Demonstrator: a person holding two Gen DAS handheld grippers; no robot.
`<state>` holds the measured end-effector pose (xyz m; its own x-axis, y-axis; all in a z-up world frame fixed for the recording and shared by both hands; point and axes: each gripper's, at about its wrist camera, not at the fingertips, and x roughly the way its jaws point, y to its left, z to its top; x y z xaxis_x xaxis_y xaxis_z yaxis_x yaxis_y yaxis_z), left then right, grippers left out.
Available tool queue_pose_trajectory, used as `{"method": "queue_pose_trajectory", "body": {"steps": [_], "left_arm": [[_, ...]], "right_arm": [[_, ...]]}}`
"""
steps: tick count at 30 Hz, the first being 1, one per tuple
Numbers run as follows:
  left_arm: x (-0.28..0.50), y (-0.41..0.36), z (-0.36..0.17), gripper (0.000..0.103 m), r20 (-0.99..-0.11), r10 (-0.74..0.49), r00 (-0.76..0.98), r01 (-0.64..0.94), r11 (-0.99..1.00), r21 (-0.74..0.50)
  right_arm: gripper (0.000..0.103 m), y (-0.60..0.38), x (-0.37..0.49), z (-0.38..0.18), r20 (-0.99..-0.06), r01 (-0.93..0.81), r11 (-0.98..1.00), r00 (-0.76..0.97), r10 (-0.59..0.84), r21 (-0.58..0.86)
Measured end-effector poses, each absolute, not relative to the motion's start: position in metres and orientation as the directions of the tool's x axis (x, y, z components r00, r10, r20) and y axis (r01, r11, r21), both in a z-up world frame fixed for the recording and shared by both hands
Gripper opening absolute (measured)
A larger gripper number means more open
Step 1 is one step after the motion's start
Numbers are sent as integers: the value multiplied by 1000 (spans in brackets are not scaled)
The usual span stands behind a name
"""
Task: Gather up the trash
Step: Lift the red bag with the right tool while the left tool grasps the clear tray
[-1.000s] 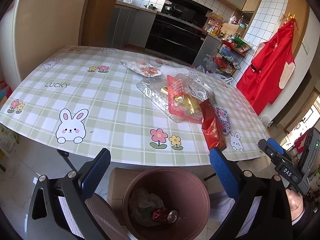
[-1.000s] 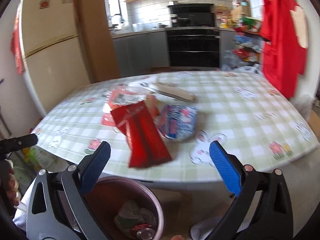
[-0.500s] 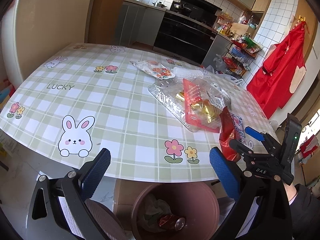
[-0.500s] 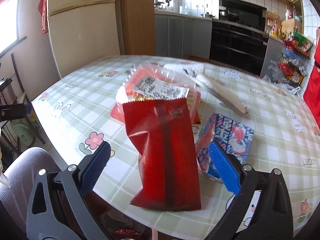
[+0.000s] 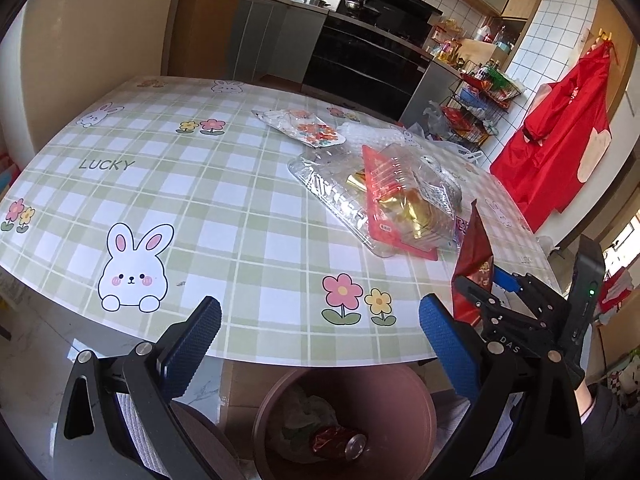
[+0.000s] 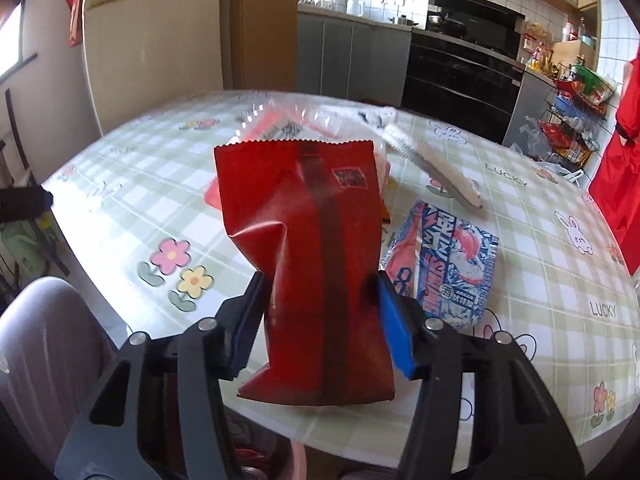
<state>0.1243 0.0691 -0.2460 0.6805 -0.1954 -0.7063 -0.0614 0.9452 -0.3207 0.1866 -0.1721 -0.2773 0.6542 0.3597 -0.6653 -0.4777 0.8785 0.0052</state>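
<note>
Red snack bag (image 6: 316, 264), lying flat a moment ago, is now clamped between the right gripper (image 6: 320, 320) fingers at the table's near edge, ready for the bin (image 5: 344, 420); left gripper (image 5: 316, 344) hovers, fingers apart.

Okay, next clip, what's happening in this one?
A person is clearing snack trash off a checked table. The right gripper is shut on a red snack bag at the table's near edge. The left gripper hangs open above a pink bin below that edge, which already holds a crushed can. A blue wrapper, a clear plastic tray and a flowered wrapper are left on the table.
</note>
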Motion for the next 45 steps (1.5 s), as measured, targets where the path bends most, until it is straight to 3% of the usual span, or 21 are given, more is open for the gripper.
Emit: {"method": "queue_pose_trajectory", "body": {"steps": [7,14,19,25,28,32,35,45], "left_arm": [[151,48,-238,97,-678,-312,665,24,917,-398],[202,22,-244,97,-656,-443,611,61,853,-518],[243,23,-261,96,-704,-381,599,-59,856,-513],[273,13,-277,95,-740,-339,581,-71,885,-461],[280,16,-287,90,-726,-376,576,-110,844,-524],[282,16,-292,71,-706,-410,578,-101,822,-560],[277,14,-286,65,-709,-402,579,-81,838,-540],[249,20,-267,61,-710,-362,603,-31,880,-475]], "right_arm": [[51,-206,163,-258,-600,-362,916,699,391,174],[51,-232,158,-246,-569,-316,927,733,373,201],[51,-237,159,-246,-564,-300,931,741,364,207],[51,-242,158,-250,-559,-291,929,742,370,228],[51,-242,158,-253,-560,-288,929,741,371,234],[51,-244,157,-255,-563,-285,928,738,372,239],[51,-245,156,-253,-555,-288,926,742,376,243],[51,-243,155,-247,-537,-295,925,754,379,238]]}}
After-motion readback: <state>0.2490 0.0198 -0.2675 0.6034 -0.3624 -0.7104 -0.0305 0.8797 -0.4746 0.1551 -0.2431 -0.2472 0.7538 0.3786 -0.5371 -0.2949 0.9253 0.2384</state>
